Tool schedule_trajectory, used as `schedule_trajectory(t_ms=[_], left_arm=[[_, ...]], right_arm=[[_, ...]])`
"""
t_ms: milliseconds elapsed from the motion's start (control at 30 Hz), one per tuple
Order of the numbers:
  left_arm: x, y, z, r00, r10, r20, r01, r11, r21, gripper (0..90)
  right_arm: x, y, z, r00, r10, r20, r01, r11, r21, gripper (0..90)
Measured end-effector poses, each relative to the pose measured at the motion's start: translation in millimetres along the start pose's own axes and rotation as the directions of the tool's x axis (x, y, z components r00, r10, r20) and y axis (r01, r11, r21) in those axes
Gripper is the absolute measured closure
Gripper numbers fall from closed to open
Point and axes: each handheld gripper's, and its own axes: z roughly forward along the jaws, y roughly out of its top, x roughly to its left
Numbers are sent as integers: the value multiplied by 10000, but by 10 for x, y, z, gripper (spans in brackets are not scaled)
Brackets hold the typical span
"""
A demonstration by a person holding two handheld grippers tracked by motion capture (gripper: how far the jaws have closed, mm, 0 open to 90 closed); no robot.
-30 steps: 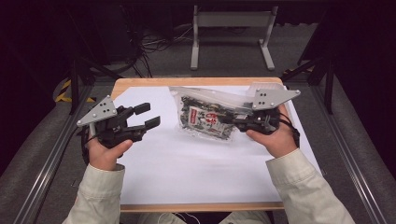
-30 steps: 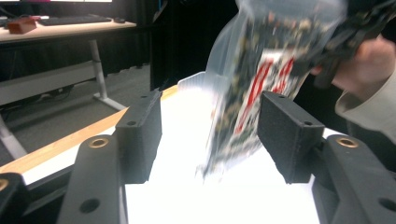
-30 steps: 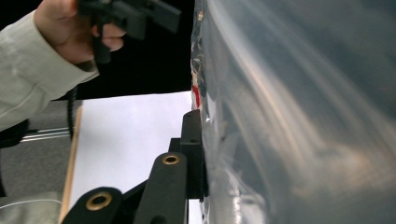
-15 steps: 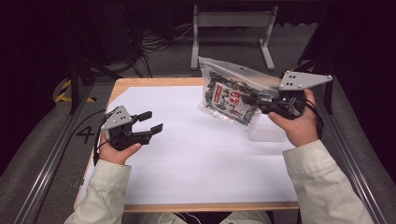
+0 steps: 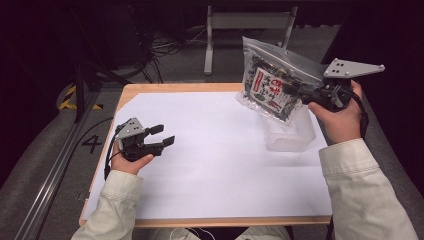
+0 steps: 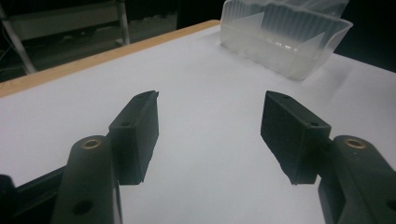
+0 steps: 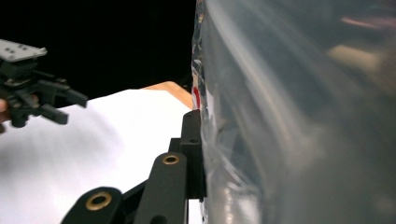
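Note:
A clear zip bag [image 5: 270, 87] with dark contents and a red-and-white label hangs in the air at the back right, tilted. My right gripper [image 5: 296, 91] is shut on its edge. In the right gripper view one black jaw presses against the bag [image 7: 299, 116], and the bag hides the other jaw of the right gripper [image 7: 201, 126]. A clear plastic container [image 5: 292, 135] stands on the white sheet just below the bag. My left gripper [image 5: 164, 134] rests low at the table's left, open, with nothing between its jaws. In its own view the left gripper [image 6: 210, 98] faces the container [image 6: 285, 42].
A white sheet [image 5: 215, 160] covers most of the wooden table [image 5: 165, 88]. Behind the table stand a metal frame [image 5: 210, 45] and loose cables on a dark floor. A rail runs along the left side [image 5: 55, 175].
The right gripper has carried the bag up and to the right, off the sheet and above the clear container. The left hand has come down and toward the near left.

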Motion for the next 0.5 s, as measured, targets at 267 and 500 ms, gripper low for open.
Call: schedule_trajectory(t_ms=[267, 500], left_arm=[[49, -71, 65, 9998, -178, 6, 177, 9980, 603, 381], [64, -87, 74, 9997, -256, 11, 255, 9975, 666, 375]], right_arm=[[-251, -41, -14, 9969, 213, 758, -242, 9990, 374, 759], [-403, -80, -30, 9904, 504, 1285, -566, 9974, 453, 759]])
